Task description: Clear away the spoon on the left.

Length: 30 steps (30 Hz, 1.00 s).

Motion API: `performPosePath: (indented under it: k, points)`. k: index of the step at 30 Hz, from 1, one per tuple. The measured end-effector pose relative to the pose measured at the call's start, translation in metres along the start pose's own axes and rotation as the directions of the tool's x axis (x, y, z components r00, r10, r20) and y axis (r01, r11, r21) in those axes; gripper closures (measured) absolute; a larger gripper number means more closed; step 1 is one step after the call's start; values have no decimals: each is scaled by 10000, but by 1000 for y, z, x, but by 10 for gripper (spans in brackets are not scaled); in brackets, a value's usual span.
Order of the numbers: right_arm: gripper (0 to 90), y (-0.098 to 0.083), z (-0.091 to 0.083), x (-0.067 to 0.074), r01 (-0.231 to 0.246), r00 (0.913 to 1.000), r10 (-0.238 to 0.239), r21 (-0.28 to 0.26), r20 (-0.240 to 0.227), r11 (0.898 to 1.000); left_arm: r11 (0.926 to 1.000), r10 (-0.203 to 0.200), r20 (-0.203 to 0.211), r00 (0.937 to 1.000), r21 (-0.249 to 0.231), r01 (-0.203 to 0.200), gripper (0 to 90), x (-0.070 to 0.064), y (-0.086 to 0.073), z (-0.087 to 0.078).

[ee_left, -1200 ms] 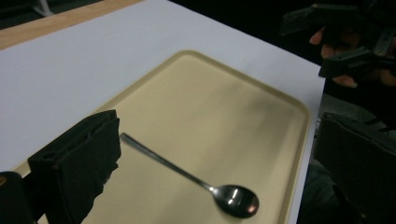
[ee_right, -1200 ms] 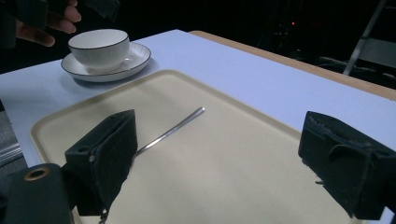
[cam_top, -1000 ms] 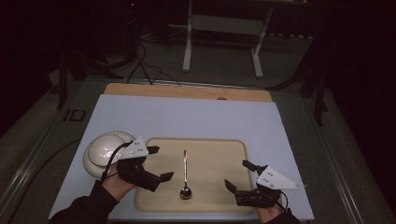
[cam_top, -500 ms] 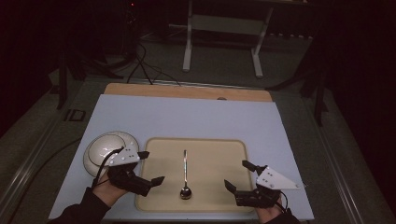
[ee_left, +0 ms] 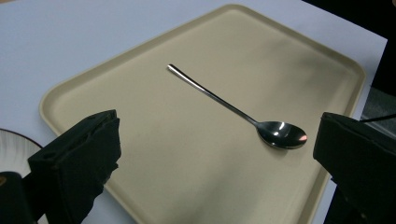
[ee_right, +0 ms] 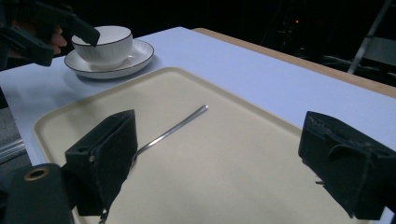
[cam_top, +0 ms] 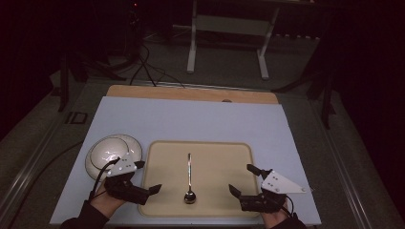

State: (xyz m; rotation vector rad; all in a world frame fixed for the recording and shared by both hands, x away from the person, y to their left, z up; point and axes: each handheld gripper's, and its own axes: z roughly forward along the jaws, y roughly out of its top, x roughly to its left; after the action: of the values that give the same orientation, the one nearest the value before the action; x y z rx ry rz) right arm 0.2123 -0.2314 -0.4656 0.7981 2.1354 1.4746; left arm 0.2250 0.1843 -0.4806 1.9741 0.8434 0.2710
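A metal spoon [cam_top: 189, 177] lies lengthwise in the middle of a beige tray [cam_top: 229, 152], bowl toward the near edge. My left gripper [cam_top: 148, 176] hovers open over the tray's near left corner, with nothing between its jaws. In the left gripper view the spoon [ee_left: 233, 109] lies ahead of the open left gripper [ee_left: 217, 135]. My right gripper [cam_top: 241, 179] is open over the tray's near right part and holds nothing. In the right gripper view the spoon's handle [ee_right: 177, 126] runs out from behind the left jaw of the right gripper [ee_right: 224, 140].
A white cup [ee_right: 105, 42] stands on a white saucer [ee_right: 135, 58] just left of the tray, close behind my left gripper [ee_right: 46, 28]. The tray sits on a pale blue mat [cam_top: 191, 119] with a wooden table edge [cam_top: 191, 93] behind it.
My left gripper has drawn back a little toward the near edge and to the left. The right gripper and the spoon have stayed put.
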Motion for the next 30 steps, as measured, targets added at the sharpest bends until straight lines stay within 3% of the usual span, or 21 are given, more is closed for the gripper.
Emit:
performPosePath:
  k: [15,18,24,27,30]
  points:
    - [119,-1,1,0,9,9999,-9,59,-101,10000,9995,106,-33,9999,283,-105,15,-2,-17,12]
    - [119,-1,1,0,7,9999,-6,56,-109,10000,9994,-78,-36,10000,331,79,15,-2,-20,15]
    - [119,0,2,0,59,9999,-58,70,-108,10000,9989,-29,-76,10000,457,32,15,-4,-24,24]
    - [119,-1,1,-1,28,10000,-27,60,-96,10000,9983,301,-228,9993,500,-290,15,-6,-26,26]
    - [119,-1,1,-1,-2,9999,3,76,-114,10000,9986,298,-272,9992,446,-286,15,-7,-27,28]
